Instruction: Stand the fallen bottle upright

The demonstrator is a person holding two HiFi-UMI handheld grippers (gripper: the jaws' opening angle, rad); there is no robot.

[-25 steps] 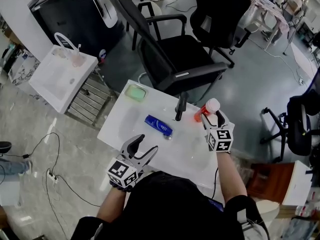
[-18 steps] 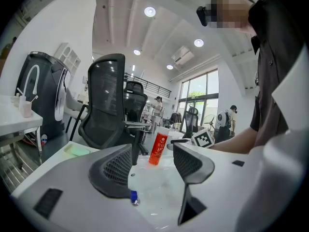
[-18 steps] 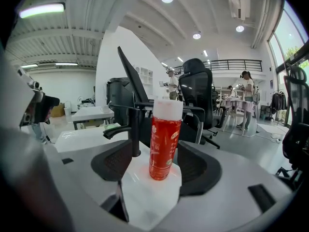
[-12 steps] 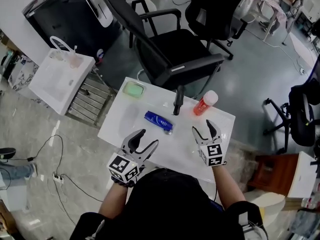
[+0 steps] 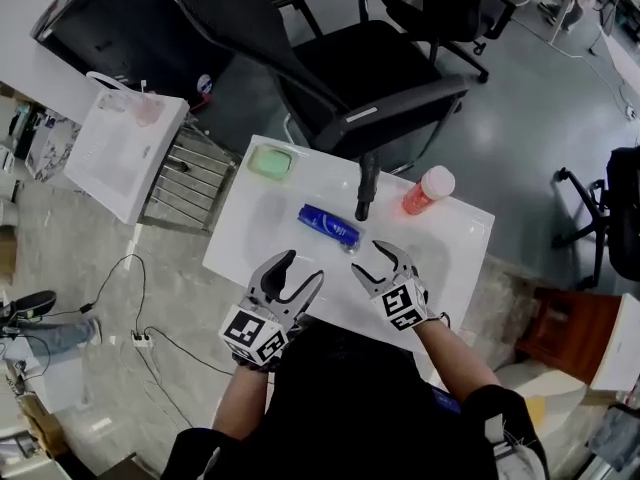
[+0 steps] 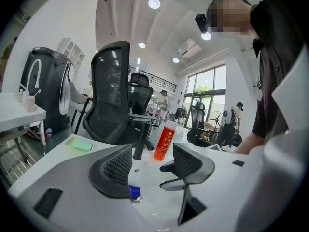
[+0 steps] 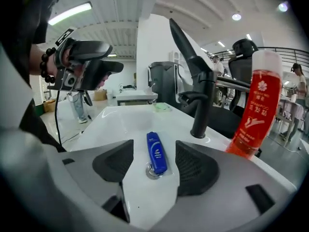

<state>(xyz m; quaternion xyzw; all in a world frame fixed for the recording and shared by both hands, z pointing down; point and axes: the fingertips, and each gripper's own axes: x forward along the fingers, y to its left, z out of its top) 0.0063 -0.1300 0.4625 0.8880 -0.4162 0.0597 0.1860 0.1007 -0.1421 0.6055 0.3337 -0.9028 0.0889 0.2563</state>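
Observation:
A small blue bottle [image 5: 329,225] lies on its side in the white sink basin [image 5: 262,218], cap end by the drain. In the right gripper view the blue bottle [image 7: 156,152] lies just beyond my right gripper [image 7: 154,146]. Those jaws are closing, with nothing between the pads. My right gripper [image 5: 380,261] hovers at the basin's near edge. My left gripper [image 5: 300,271] stands open and empty to the left; from it only the blue bottle's cap end [image 6: 133,192] shows. A red bottle [image 5: 427,189] with a white cap stands upright beside the black faucet [image 5: 367,186].
A green soap bar [image 5: 270,162] lies at the sink top's far left corner. Black office chairs [image 5: 330,78] stand close behind the sink top. A white stand [image 5: 125,148] and a metal rack [image 5: 185,183] are to the left. People stand far off in the room.
My right gripper left the red bottle, which stays upright, and came back, left and down to the near end of the blue bottle. The left gripper has barely moved.

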